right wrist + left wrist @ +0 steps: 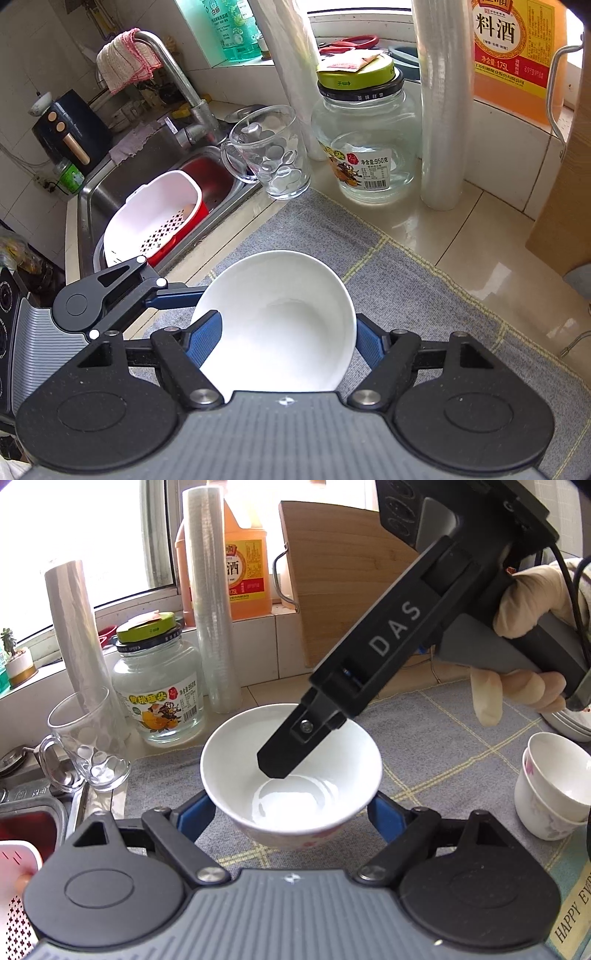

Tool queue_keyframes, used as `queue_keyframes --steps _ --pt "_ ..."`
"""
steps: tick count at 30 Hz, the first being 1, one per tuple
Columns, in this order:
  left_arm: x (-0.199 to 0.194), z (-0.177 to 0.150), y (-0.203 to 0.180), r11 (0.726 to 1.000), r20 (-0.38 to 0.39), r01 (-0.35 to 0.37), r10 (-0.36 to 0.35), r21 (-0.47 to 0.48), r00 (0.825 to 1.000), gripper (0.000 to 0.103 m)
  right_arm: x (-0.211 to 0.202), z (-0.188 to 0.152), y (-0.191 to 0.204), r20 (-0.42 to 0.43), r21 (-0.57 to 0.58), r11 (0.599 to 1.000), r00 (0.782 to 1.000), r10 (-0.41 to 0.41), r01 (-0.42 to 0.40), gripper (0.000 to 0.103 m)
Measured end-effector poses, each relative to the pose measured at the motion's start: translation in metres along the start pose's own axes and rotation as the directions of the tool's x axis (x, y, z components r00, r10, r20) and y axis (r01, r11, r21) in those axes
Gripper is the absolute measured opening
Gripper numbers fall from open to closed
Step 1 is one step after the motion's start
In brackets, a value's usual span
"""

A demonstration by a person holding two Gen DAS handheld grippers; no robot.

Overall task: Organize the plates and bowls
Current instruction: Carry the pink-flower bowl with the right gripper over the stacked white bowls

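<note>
White bowl (291, 775) clamped between left gripper (291, 816) blue pads, right gripper (280, 339) also closed around it, one finger (295, 734) inside, glass mug (86, 746) far left.

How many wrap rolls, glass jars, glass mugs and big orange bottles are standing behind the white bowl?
Wrap rolls: 2
Glass jar: 1
Glass mug: 1
Orange bottle: 1
Total: 5
</note>
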State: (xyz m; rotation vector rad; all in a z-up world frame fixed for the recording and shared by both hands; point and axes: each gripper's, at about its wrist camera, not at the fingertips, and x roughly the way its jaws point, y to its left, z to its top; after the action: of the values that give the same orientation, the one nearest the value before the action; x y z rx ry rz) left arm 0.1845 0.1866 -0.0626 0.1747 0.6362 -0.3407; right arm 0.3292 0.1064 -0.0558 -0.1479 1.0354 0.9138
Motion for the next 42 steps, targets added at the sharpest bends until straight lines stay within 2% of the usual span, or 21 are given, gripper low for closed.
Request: queue_keyframes --steps 13,24,35,42 --pt "-0.034 0.006 -0.038 0.998 -0.009 0.069 -0.069 0.009 0.998 0.089 -0.053 -0.043 0.018 0.032 0.016 1.0 0.999 -0.026 0.026 0.081" --pt "-0.049 0.015 -0.08 0.989 -0.007 0.131 -0.131 0.061 0.991 0.089 -0.094 -0.084 0.017 0.054 0.048 0.997 0.996 -0.069 0.067 0.081" --pt "-0.053 0.024 -0.13 0.968 0.006 0.215 -0.218 0.13 0.976 0.089 -0.143 -0.128 0.009 0.097 0.107 0.985 0.985 -0.143 0.133 0.081" --pt "-0.045 0.025 -0.16 0.951 -0.015 0.268 -0.269 0.156 0.963 0.089 -0.169 -0.157 0.002 0.112 0.144 0.974 0.975 -0.194 0.177 0.082"
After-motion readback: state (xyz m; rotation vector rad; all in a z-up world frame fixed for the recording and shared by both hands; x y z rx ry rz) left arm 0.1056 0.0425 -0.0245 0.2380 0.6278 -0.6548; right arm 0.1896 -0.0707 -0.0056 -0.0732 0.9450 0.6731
